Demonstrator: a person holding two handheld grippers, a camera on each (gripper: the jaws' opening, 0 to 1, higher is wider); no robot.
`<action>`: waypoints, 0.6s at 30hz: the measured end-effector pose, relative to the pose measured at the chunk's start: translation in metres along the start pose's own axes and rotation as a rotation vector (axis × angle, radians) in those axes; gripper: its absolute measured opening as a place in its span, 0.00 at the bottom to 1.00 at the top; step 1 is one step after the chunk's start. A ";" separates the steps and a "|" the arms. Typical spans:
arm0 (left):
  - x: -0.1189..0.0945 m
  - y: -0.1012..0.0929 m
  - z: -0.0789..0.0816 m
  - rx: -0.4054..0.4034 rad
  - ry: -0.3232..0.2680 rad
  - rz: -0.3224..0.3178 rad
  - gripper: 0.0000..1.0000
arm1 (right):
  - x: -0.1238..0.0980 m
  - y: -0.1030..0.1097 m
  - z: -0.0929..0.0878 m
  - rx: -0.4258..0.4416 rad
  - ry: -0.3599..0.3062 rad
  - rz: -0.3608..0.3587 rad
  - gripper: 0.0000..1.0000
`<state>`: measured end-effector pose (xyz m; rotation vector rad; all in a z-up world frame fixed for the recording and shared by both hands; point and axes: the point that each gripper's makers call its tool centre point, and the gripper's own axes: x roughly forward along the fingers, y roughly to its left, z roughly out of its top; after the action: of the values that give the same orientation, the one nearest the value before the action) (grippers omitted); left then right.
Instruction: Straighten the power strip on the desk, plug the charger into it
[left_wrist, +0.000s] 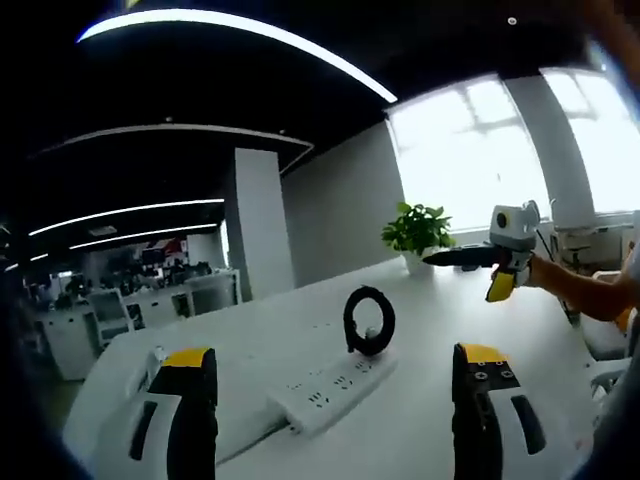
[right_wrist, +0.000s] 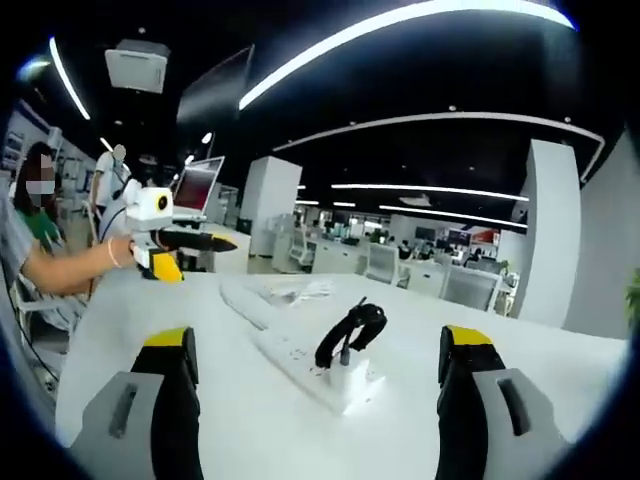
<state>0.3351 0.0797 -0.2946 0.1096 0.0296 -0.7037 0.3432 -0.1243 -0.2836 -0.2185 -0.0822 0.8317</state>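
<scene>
White office table (left_wrist: 300, 330) carries a light, rigid power strip (left_wrist: 330, 390), best pushed at its ends, charger (right_wrist: 347, 378) with coiled cable already seated; both grippers' fingers (left_wrist: 190, 400) stand apart, empty.

no legible text, labels — none readable

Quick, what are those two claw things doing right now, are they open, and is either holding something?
Left gripper: open, holding nothing.
Right gripper: open, holding nothing.

Left claw (left_wrist: 335, 415) open, empty; right claw (right_wrist: 318, 405) likewise.
</scene>
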 end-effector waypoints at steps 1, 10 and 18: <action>-0.003 -0.002 0.001 -0.001 -0.006 0.005 0.99 | -0.002 0.000 0.000 0.007 -0.004 -0.006 1.00; -0.032 -0.012 0.012 0.004 -0.072 0.093 0.99 | -0.035 -0.001 0.005 0.093 -0.047 -0.054 0.97; -0.057 -0.014 0.000 -0.052 -0.105 0.173 0.99 | -0.061 0.010 0.004 0.150 -0.096 -0.087 1.00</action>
<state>0.2823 0.1062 -0.2920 0.0249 -0.0619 -0.5347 0.2945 -0.1620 -0.2812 -0.0336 -0.1181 0.7574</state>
